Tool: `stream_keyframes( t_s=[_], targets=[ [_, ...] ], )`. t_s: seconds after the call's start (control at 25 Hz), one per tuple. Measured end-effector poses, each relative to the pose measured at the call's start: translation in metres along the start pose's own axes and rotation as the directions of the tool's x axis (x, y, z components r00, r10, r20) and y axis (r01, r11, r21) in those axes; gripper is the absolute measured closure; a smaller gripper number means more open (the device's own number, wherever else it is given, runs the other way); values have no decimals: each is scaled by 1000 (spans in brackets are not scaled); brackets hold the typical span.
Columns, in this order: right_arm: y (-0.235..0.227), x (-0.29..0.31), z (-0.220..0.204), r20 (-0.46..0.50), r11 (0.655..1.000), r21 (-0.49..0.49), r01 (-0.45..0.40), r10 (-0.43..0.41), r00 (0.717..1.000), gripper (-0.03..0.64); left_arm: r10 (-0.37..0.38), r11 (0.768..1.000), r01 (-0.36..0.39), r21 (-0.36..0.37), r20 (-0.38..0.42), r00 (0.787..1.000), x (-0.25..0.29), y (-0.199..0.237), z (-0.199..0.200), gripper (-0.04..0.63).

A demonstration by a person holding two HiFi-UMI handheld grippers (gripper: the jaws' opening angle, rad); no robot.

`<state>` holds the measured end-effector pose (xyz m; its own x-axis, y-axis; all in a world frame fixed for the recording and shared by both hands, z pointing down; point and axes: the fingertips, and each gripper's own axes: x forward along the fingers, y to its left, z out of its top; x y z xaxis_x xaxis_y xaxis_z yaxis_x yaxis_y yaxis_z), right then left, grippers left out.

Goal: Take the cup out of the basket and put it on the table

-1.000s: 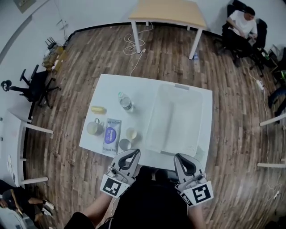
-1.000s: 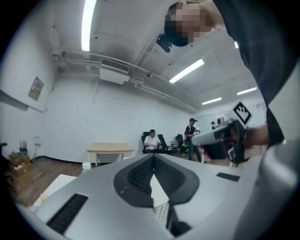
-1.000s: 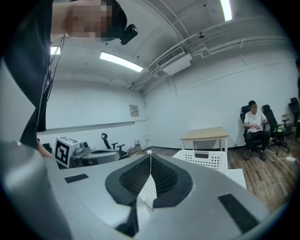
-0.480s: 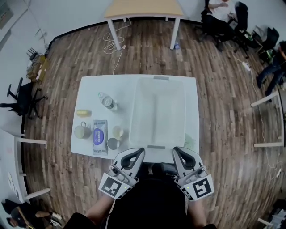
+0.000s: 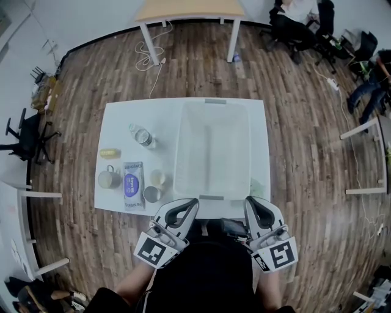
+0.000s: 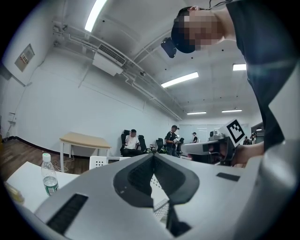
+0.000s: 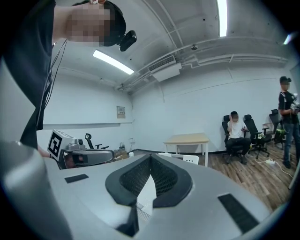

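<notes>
A long translucent white basket (image 5: 212,150) stands on the white table (image 5: 116,119), right of its middle. I make out no cup inside it. Two small cups stand just left of the basket: a pale one (image 5: 157,178) and a grey one (image 5: 151,194). My left gripper (image 5: 194,200) is held above the table's near edge, shut, with nothing in it. My right gripper (image 5: 249,200) hangs level with it at the basket's near right corner, also shut and empty. In both gripper views the left gripper's (image 6: 153,154) and right gripper's (image 7: 150,156) jaws meet at the tip.
On the table's left part lie a water bottle (image 5: 140,136), a yellow item (image 5: 109,153), a handled mug (image 5: 109,178) and a purple packet (image 5: 132,184). Something green (image 5: 256,185) sits right of the basket. A wooden table (image 5: 189,9) and seated people (image 5: 293,15) are beyond.
The head view has swung, so the table now sits squarer and further left in the frame. Both grippers stay shut and near the table's front edge.
</notes>
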<state>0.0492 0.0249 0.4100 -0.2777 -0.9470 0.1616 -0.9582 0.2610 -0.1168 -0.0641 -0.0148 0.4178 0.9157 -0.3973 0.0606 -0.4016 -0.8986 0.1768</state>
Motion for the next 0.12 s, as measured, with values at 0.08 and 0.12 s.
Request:
stream_keyframes(
  t_s=[0.08,0.12],
  targets=[
    [1,0,-2,-4,1000,-1,3,-3,1000,592,0,1000,0,-3,-2,1000,-1,0,-2,586],
    [2,0,-3,-7,1000,-1,5,-5,1000,592,-1,1000,0,-5,-3,1000,-2,0,-3,586]
  ],
)
